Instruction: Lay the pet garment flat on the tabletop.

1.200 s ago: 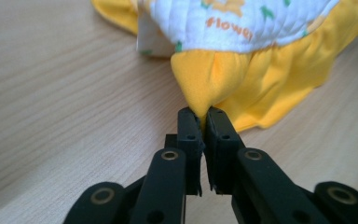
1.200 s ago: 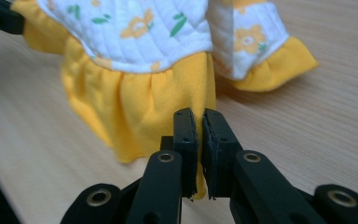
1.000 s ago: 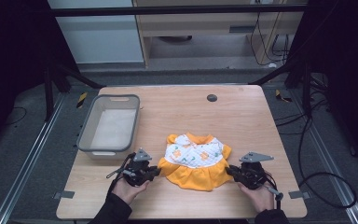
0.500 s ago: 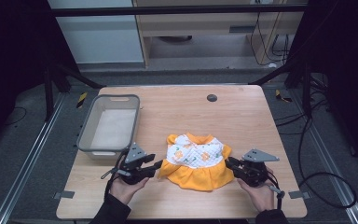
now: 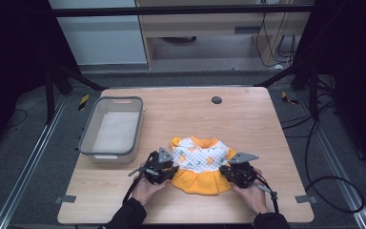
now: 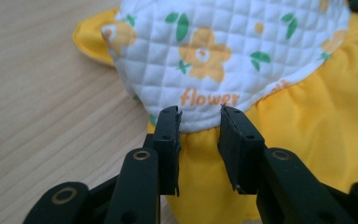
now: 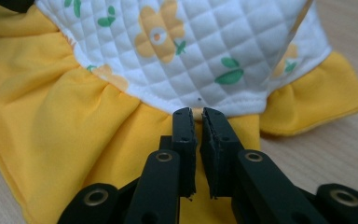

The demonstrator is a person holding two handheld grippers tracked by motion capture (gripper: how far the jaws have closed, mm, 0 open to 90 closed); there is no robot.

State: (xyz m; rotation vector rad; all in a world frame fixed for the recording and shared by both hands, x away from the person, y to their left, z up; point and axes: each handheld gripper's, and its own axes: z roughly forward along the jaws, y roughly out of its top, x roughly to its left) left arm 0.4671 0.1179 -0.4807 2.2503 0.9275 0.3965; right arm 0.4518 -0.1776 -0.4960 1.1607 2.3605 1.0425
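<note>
I've got a small yellow dress (image 5: 201, 167) w/ a white quilted flower-print top lying flat on the counter (image 5: 248, 119), near its front edge. My left hand-held gripper (image 6: 199, 122) is released, jaws apart at the dress's waist seam. My right hand-held gripper (image 7: 196, 122) is clenched on the dress at the opposite waist edge. A grey plastic bin (image 5: 88, 138) sits to the left, apart from the dress.

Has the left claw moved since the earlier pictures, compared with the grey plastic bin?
Yes. The left claw has shifted right, away from the grey plastic bin, to the left edge of the yellow and white dress.
</note>
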